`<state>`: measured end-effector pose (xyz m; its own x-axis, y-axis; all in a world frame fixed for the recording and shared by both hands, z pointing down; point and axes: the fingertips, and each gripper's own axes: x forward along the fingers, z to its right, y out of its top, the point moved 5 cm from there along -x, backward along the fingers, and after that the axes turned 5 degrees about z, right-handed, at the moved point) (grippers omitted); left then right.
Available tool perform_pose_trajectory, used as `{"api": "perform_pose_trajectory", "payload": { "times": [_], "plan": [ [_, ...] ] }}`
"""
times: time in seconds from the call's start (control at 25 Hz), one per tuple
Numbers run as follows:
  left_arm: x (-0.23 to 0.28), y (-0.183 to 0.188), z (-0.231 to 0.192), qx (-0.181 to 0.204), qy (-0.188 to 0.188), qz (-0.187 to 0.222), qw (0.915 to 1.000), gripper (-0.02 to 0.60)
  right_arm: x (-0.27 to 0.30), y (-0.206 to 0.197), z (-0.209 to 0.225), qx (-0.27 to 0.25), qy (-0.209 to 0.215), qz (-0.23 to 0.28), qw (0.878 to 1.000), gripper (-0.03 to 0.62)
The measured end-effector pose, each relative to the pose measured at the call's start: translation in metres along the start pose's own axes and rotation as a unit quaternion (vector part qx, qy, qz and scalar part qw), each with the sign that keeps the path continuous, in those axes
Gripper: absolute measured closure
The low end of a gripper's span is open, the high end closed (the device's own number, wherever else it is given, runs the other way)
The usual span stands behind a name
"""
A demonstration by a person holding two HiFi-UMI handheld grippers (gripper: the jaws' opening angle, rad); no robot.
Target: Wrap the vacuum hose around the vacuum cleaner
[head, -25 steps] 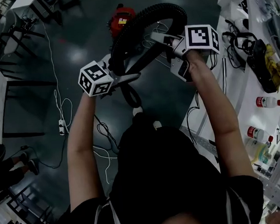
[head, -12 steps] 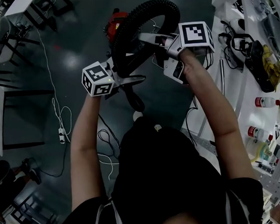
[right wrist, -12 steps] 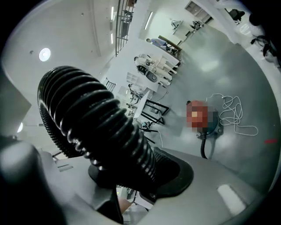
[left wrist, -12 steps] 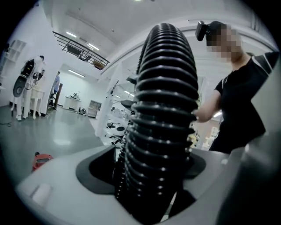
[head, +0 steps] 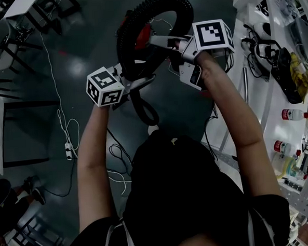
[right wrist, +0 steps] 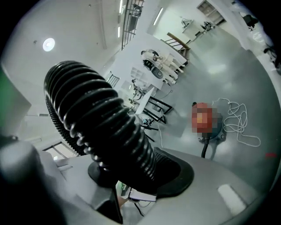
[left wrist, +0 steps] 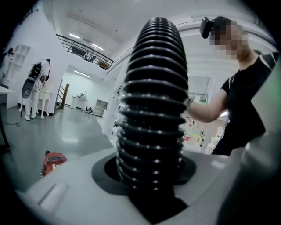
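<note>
Item 1, my left tool (head: 140, 83): the jaws have just been closing. They are now clamped on the black ribbed vacuum hose (head: 154, 5), which fills the gap between them in the left gripper view.

Item 2, my right tool (head: 162, 41): the jaws are partly spread and pressed on the same hose, further along its length. It is higher than the left tool and to its right.

Item 3, the hose: it is raised off the floor (head: 88, 61) and arches in a loop from the left tool up and over to the right tool. A further length drops below the left tool.

Item 4, vacuum cleaner (head: 144, 36): red, on the floor beyond both tools, glimpsed through the loop and touching neither tool.

Item 5, white cable (head: 65, 117): it lies on the floor, left of the left tool and well apart from it.

Item 6, worktop (head: 262, 103): white, to the right of the right tool, carrying bottles (head: 294, 111) and clutter.
</note>
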<state>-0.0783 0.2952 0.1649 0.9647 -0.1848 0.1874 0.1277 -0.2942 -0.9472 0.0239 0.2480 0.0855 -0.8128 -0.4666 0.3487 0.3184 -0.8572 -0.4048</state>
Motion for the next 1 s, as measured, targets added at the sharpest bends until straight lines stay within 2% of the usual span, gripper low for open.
{"api": "perform_pose_trajectory", "payload": {
  "times": [0.4, 0.52, 0.6, 0.72, 0.8, 0.84, 0.88, 1.0],
  "plan": [
    [-0.007, 0.022, -0.006, -0.065, 0.013, 0.065, 0.9957, 0.399, 0.016, 0.026, -0.013, -0.085, 0.057, 0.046, 0.994, 0.404],
    [-0.007, 0.025, -0.012, -0.074, 0.027, 0.074, 0.9941, 0.400, 0.023, 0.031, -0.015, -0.109, 0.077, 0.054, 0.990, 0.379],
    [-0.007, 0.026, -0.015, -0.081, 0.033, 0.079, 0.9930, 0.400, 0.025, 0.035, -0.012, -0.126, 0.072, 0.058, 0.988, 0.378],
    [-0.007, 0.032, -0.020, -0.091, 0.038, 0.091, 0.9910, 0.403, 0.035, 0.040, -0.014, -0.141, 0.098, 0.055, 0.984, 0.378],
    [-0.005, 0.039, -0.024, -0.098, 0.035, 0.102, 0.9893, 0.403, 0.040, 0.042, -0.013, -0.161, 0.100, 0.041, 0.981, 0.378],
    [-0.003, 0.041, -0.025, -0.104, 0.033, 0.105, 0.9885, 0.403, 0.042, 0.043, -0.011, -0.165, 0.098, 0.034, 0.981, 0.362],
    [-0.001, 0.042, -0.026, -0.111, 0.030, 0.106, 0.9877, 0.403, 0.043, 0.044, -0.010, -0.159, 0.098, 0.028, 0.982, 0.404],
    [0.007, 0.044, -0.031, -0.126, 0.030, 0.112, 0.9852, 0.397, 0.041, 0.051, -0.004, -0.107, 0.099, 0.024, 0.989, 0.431]
  ]
}}
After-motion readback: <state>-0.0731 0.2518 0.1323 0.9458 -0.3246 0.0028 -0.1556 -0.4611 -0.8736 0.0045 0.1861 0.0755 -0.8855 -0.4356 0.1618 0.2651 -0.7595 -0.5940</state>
